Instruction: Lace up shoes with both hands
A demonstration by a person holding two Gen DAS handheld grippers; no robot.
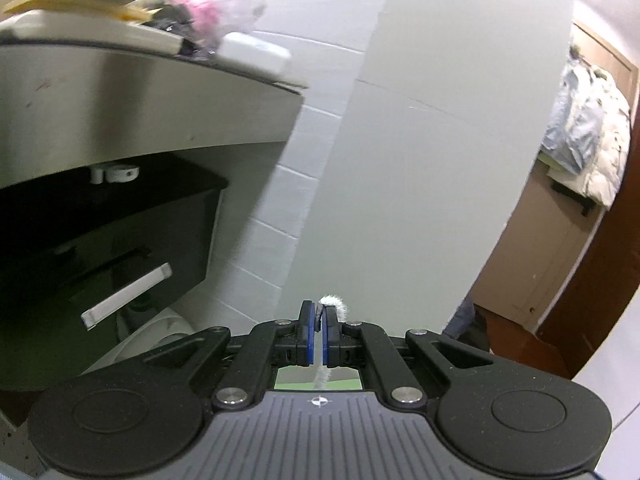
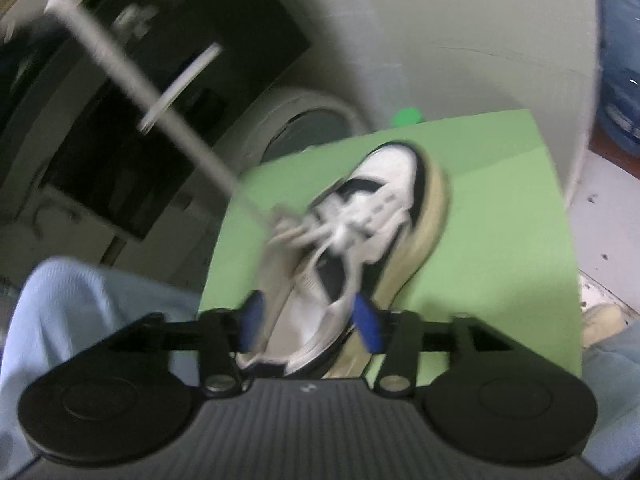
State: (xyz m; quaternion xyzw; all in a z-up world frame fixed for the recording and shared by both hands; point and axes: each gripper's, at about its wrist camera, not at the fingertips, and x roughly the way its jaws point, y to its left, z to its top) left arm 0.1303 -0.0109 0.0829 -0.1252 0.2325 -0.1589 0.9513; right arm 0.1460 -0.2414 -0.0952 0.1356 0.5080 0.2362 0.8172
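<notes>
Left tool (image 1: 319, 322) clamped on white lace (image 1: 335, 305); right tool (image 2: 308, 322) apart, straddling the shoe (image 2: 360, 216).

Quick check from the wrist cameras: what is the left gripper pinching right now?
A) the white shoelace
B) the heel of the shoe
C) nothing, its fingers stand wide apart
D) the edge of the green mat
A: in the left wrist view the left gripper is shut on the white shoelace, whose frayed end sticks out past the blue pads; the shoe lies on the green mat.
</notes>
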